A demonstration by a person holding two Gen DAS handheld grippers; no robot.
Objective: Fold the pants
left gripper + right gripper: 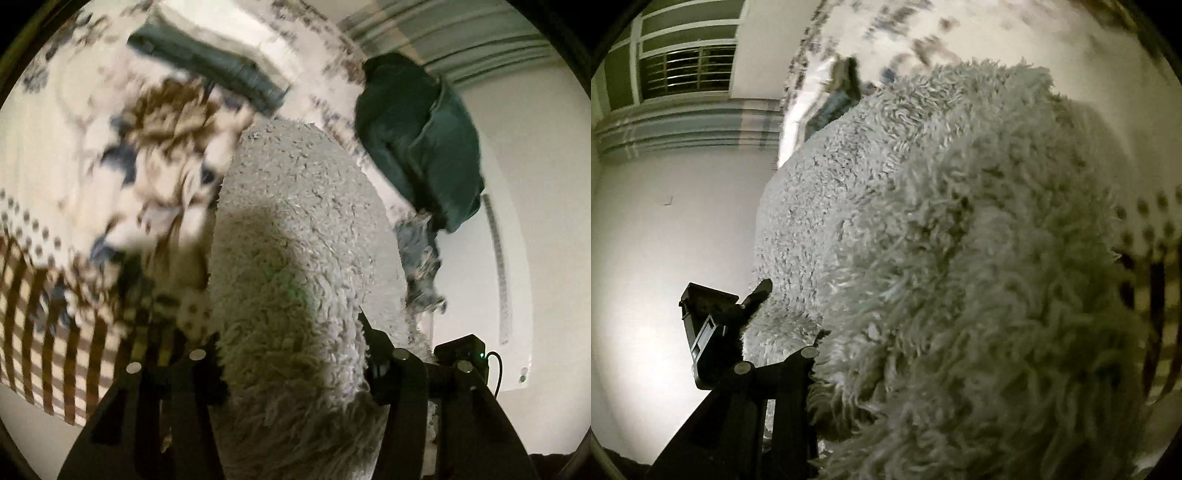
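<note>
Both hands appear to be mid-carry, so the step in hand is most likely the lift or swing-over of one fold rather than the smoothing that ends it. The fuzzy grey-white pants fill the middle of the left wrist view, rising from between the fingers of the left gripper, whose jaws are closed on a thick bunch of the fleece; the pile bulges out on either side of the pinch. In the right wrist view the same fleece swamps the right half of the picture, and the right gripper is buried in it: one finger stands clear on the left against the pale wall, the other is hidden under the pile, so it seems to be clamped on the cloth, though the pinch itself cannot be seen. The garment hangs off both grippers above a patterned bedspread (brown checks, dots and blue-brown flowers, badly smeared by motion), and I cannot tell how much of it touches the bed. Two dark teal garments lie apart from the work: a folded piece on the spread and a looser heap at the bed's edge. The next move calls for bringing both held edges down level, so the halves meet evenly before either grip lets go.
</note>
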